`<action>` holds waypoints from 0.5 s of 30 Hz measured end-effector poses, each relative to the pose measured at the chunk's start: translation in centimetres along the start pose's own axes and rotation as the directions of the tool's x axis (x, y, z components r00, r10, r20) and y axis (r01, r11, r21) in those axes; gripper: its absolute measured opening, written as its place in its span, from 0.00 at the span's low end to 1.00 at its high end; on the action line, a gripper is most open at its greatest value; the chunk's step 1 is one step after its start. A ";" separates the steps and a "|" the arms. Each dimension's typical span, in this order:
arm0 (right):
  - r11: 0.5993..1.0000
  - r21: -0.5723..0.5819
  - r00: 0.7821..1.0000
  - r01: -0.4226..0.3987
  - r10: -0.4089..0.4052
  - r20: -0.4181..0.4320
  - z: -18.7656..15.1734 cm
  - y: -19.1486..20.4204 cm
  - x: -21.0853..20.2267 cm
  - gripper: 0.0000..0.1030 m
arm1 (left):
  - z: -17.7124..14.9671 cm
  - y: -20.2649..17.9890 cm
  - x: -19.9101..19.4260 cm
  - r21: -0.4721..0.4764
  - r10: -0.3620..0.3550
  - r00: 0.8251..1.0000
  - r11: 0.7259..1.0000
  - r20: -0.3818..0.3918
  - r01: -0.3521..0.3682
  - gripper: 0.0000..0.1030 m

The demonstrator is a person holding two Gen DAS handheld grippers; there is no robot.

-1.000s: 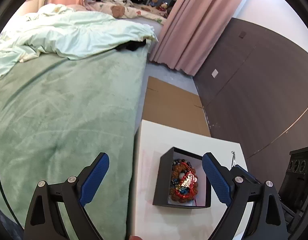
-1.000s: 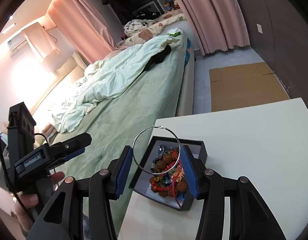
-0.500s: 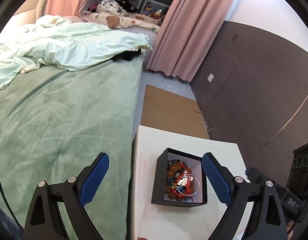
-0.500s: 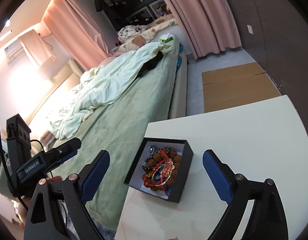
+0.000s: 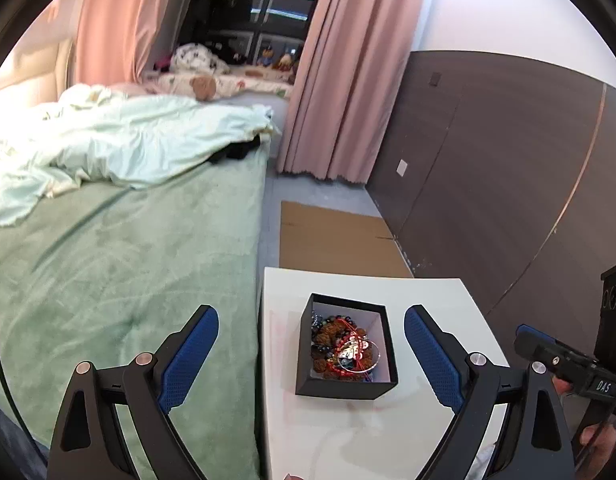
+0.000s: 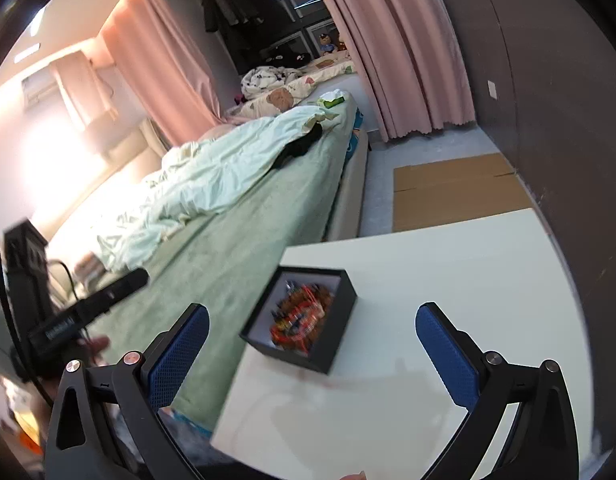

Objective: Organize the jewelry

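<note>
Since a second ago my right claw (image 6: 311,344) has dropped the hoop (image 5: 357,356) into the black box (image 5: 345,388) on the desk (image 5: 427,296), so I hold both claws, left claw (image 5: 311,354) too, wide, empty and clear.

You've got one open black square box (image 5: 345,388) on one white table (image 5: 423,300), jewelry pile inside too tangled to count. Two blue-padded black grippers: left gripper (image 5: 311,350), right gripper (image 6: 312,342). One flat brown cardboard sheet (image 5: 331,240), one green bed (image 5: 120,264).

Bed: I see green bed (image 5: 120,280) left of my tool.
Duvet: pale duvet (image 5: 120,140) far ahead-left.
Cardboard: flat cardboard (image 5: 331,240) ahead, beyond the desk (image 5: 371,432).
Curtain: pink curtain (image 5: 347,80) far ahead.
</note>
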State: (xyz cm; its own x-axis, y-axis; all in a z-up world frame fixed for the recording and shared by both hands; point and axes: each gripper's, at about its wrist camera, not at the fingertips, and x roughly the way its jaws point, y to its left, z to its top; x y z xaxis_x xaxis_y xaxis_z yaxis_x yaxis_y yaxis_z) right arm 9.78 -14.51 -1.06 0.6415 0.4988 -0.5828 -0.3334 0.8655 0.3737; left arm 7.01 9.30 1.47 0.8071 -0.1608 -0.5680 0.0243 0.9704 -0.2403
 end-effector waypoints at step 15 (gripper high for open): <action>0.993 -0.058 0.993 0.105 -0.102 0.064 -1.4 -0.4 -6.1 1.00 | -3.2 -4.3 -4.1 0.092 0.071 0.991 0.992 0.117 -0.082 0.92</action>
State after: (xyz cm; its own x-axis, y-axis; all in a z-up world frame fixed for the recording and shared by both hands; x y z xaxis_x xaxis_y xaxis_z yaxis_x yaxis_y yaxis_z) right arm 5.06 -17.80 1.31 0.7147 0.4044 -0.5706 -0.3035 0.9144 0.2679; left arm 1.70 5.22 2.36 0.8703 -0.0691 -0.4877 0.0120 0.9928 -0.1192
